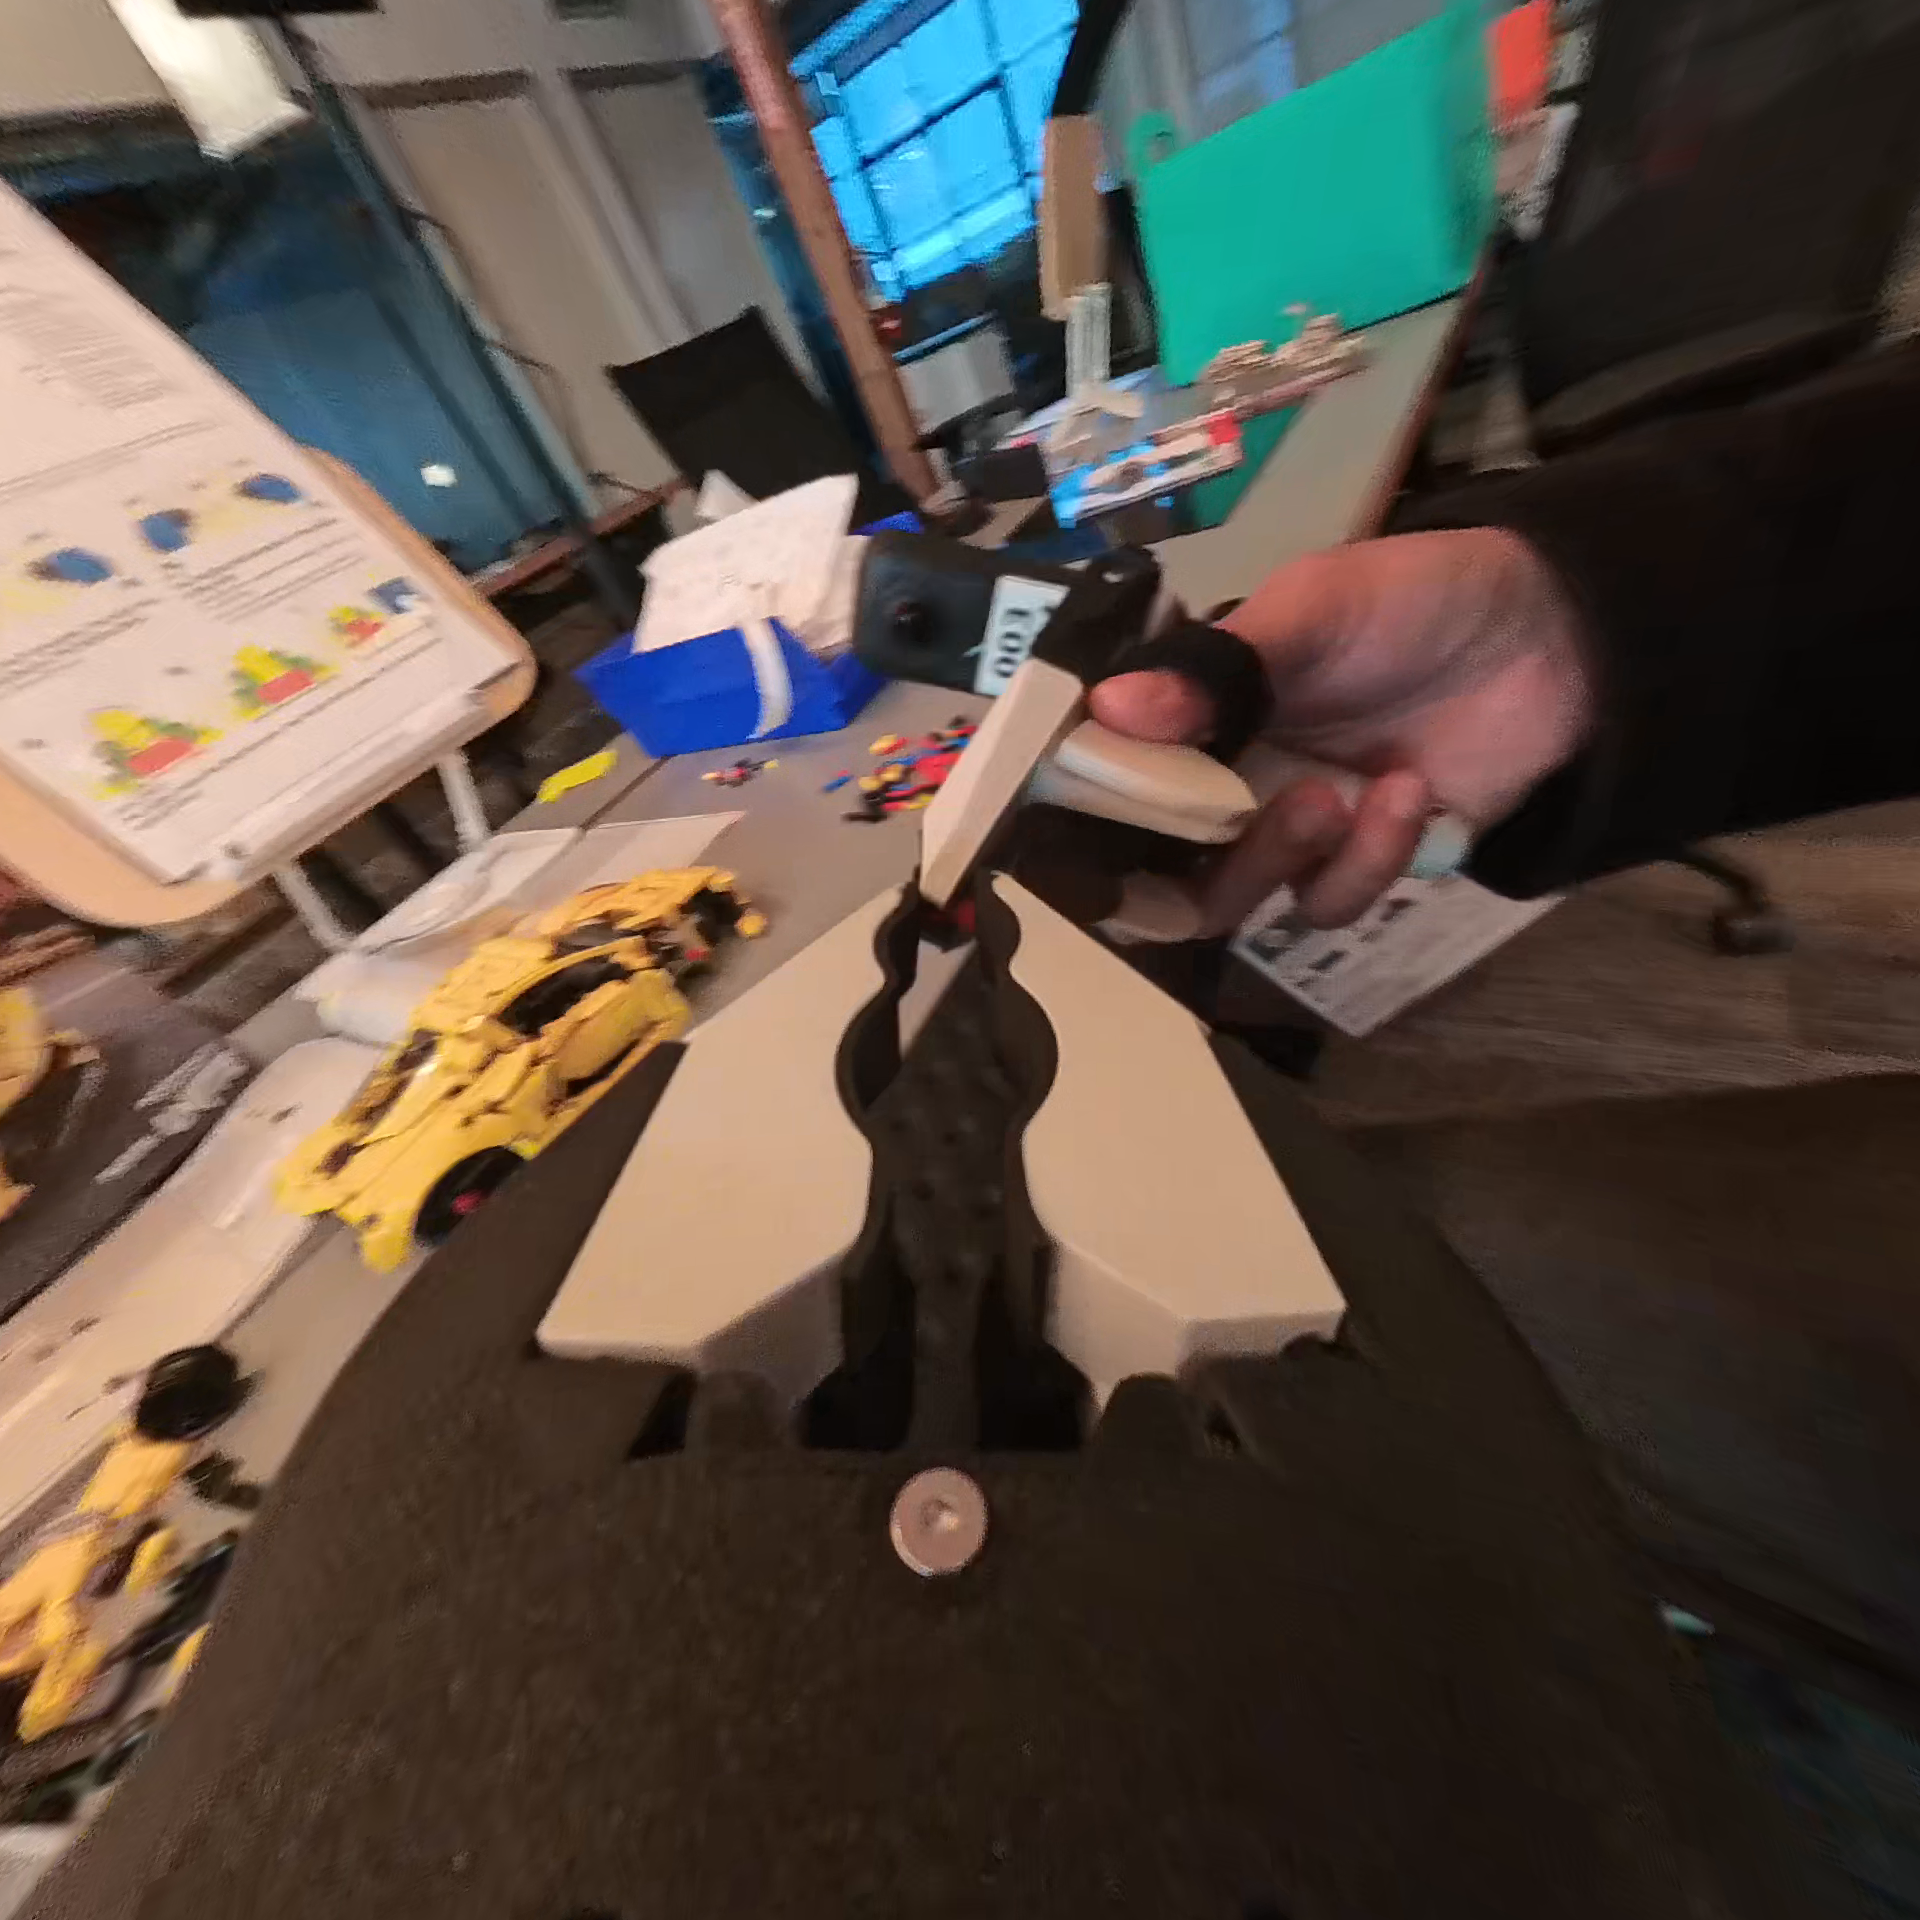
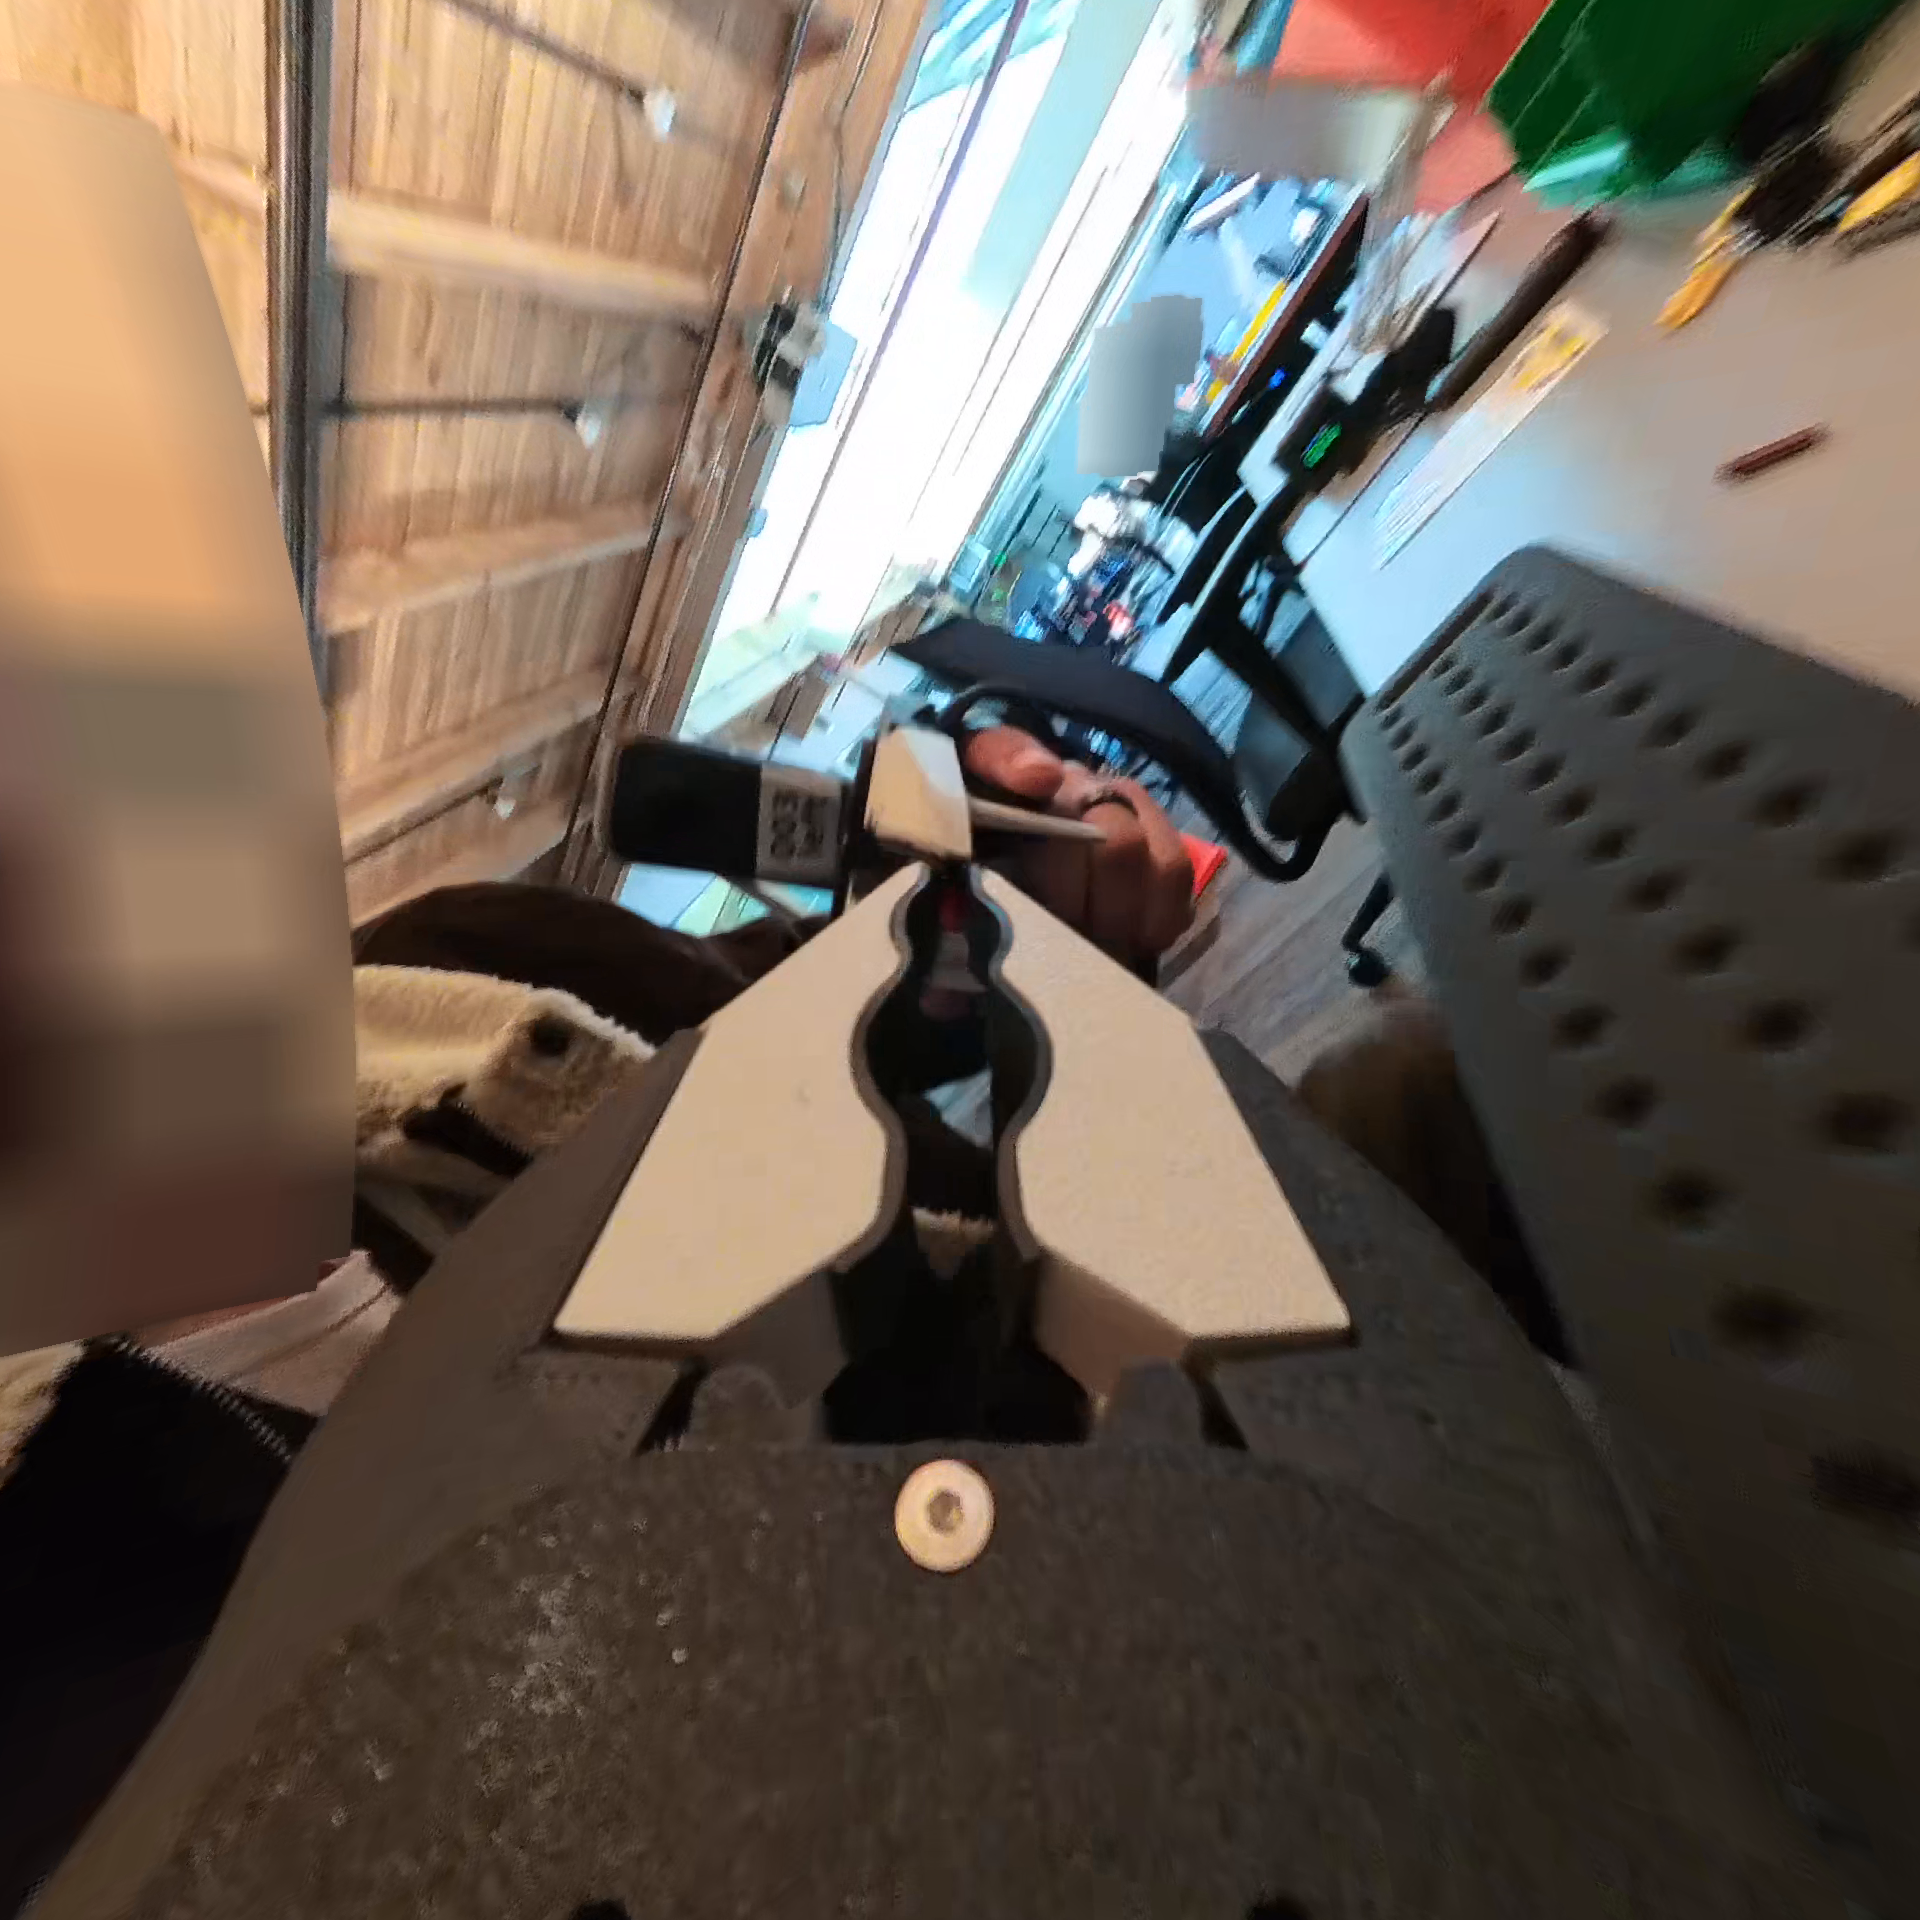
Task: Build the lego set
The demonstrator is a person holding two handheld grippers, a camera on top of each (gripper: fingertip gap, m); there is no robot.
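Observation:
My left gripper (image 1: 948, 902) is held above the table, its pale fingers closed on a small red and black lego piece (image 1: 951, 920) at the tips. My right gripper (image 1: 940, 883), held by a hand (image 1: 1403, 696), comes in from the upper right, and its tips meet the same piece. In the right wrist view my right gripper (image 2: 943, 883) is shut, with the red and black piece (image 2: 948, 920) between its tips. The left gripper (image 2: 920, 810) touches it from beyond. The views are blurred, and the piece is mostly hidden by the fingers.
A yellow lego car (image 1: 520, 1039) stands on the grey table (image 1: 790, 831) to the left. A smaller yellow assembly (image 1: 94, 1558) and a black wheel (image 1: 192, 1392) lie nearer. An instruction sheet on a stand (image 1: 208, 623), a blue box (image 1: 727, 686) and loose bricks (image 1: 904, 769) sit behind. My left and right fingertips are right by each other.

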